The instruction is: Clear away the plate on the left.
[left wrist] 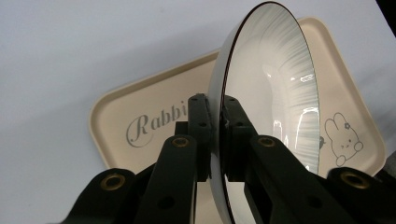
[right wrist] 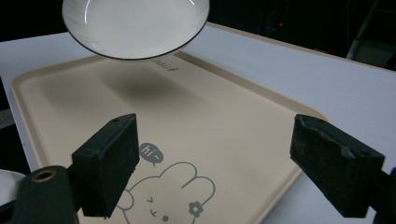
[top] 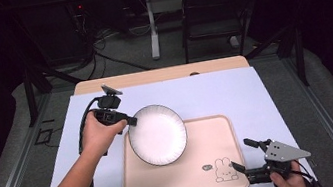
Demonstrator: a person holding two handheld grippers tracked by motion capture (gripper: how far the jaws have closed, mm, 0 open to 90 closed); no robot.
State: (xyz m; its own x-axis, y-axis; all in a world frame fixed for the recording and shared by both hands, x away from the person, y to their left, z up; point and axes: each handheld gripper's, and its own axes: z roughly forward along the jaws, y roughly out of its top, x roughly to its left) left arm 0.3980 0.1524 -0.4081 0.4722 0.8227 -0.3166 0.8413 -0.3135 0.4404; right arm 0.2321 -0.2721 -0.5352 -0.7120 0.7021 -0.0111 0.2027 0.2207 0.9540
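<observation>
A white plate with a thin dark rim (top: pixel 157 134) hangs in the air over the left part of a beige tray (top: pixel 203 179), which has a rabbit drawing in its near right corner. My left gripper (top: pixel 130 121) is shut on the plate's left rim; in the left gripper view the two jaws clamp the rim (left wrist: pixel 215 135) from both sides, with the plate (left wrist: pixel 275 93) standing edge-on. In the right gripper view the plate (right wrist: pixel 135 25) floats above the tray (right wrist: pixel 196 121), casting a shadow. My right gripper (top: pixel 243 154) stands open at the tray's near right corner, nothing between its jaws.
The tray lies on a pale blue mat (top: pixel 215 93) covering a wooden table (top: pixel 161 74). Behind the table stand a black chair (top: pixel 217 9) and a desk leg (top: pixel 152 30) on the grey floor, with cables.
</observation>
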